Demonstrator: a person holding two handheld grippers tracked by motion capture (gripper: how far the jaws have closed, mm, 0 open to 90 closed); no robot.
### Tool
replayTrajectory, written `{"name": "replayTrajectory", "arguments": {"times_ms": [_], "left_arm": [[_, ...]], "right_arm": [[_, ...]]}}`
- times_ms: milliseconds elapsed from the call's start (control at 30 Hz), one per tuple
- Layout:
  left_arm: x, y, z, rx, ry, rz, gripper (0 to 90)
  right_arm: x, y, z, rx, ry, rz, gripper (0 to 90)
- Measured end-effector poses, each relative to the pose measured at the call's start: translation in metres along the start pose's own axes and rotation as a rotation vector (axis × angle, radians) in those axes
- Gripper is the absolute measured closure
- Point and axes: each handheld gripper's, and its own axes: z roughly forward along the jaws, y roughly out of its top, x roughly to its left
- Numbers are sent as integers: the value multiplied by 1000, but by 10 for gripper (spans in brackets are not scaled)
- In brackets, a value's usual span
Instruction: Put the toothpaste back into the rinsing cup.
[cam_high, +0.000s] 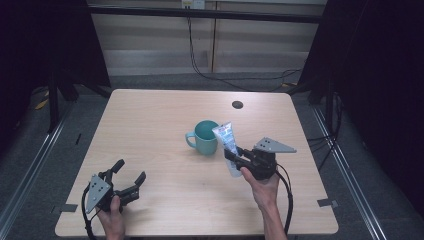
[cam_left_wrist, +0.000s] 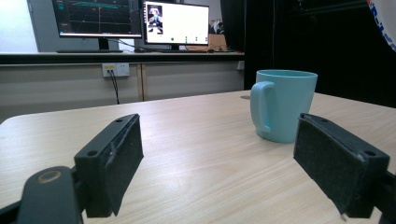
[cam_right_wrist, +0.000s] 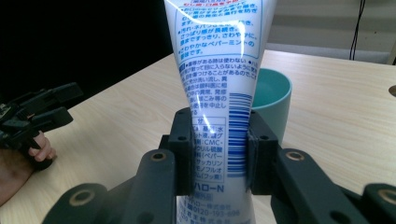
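Observation:
A teal mug (cam_high: 206, 136) stands upright near the table's middle, handle to the left; it is also in the left gripper view (cam_left_wrist: 282, 105) and behind the tube in the right gripper view (cam_right_wrist: 273, 100). My right gripper (cam_high: 234, 156) is shut on a white toothpaste tube (cam_high: 226, 141) with blue print, held just right of the mug and tilted over its rim. The tube (cam_right_wrist: 218, 88) rises between the jaws in the right gripper view. My left gripper (cam_high: 131, 176) rests open near the front left of the table, nothing between its pads (cam_left_wrist: 116, 161).
The wooden table (cam_high: 150, 125) has a dark round hole (cam_high: 237, 104) near its back right. Cables hang behind the table. Monitors (cam_left_wrist: 135, 21) stand on a counter beyond the far edge. Dark curtains flank both sides.

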Motion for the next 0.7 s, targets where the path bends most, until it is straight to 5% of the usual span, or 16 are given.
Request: {"name": "replayTrajectory", "arguments": {"times_ms": [700], "left_arm": [[0, 0, 0, 0, 0, 0, 156]], "right_arm": [[-4, 13, 3, -84, 10, 23, 692]]}}
